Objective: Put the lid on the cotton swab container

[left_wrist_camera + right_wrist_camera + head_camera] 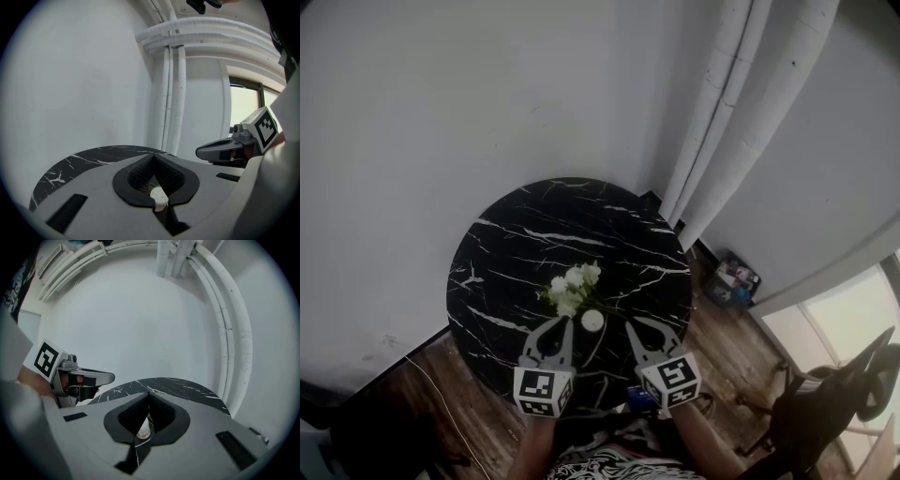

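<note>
The cotton swab container (pixel 592 320) stands on the round black table (pixel 506 253), just beside the white flowers (pixel 572 286) and between the tips of my two grippers. My left gripper (pixel 566 322) and my right gripper (pixel 629 325) are each clenched tip to tip, clear of the container, with a white wall (pixel 441 94) behind the table

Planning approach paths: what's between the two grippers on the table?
Head view: a small white round object lies on the black table between the left gripper and right gripper, beside the white flowers.
</note>
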Motion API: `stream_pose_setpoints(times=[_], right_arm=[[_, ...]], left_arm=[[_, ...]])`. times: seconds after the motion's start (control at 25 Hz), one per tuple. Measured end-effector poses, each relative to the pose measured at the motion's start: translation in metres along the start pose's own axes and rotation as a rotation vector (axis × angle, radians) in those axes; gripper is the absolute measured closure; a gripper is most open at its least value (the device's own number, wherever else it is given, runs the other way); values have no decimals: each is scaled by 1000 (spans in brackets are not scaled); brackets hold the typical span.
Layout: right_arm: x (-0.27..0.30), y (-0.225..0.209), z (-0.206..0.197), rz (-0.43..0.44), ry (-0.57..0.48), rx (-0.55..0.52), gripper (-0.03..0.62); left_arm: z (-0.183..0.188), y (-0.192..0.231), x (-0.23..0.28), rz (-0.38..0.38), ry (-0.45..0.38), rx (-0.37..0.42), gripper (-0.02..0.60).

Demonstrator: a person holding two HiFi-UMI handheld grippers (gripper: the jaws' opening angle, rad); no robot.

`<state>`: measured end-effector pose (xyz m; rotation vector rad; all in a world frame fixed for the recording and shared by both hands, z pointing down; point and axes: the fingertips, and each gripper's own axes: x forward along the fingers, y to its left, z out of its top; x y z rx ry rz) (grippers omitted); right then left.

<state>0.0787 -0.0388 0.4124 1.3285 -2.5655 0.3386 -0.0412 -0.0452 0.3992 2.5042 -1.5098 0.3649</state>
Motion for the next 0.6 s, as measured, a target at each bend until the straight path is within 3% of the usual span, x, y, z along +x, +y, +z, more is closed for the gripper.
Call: stream_pose_setpoints(times=[0.2,0.44,0.6], right_arm=[[0,-4,-1,-9,-1,3,577],[-5,-8,-6,-25,4,3,577],[-6,-10,-11,-36,12,9,577]], left_arm=[[1,-3,3,-17,-10,-17,568],[-1,2,1,-40,-32,-133,568],[-6,8,-2,-22,-29,-157,568]])
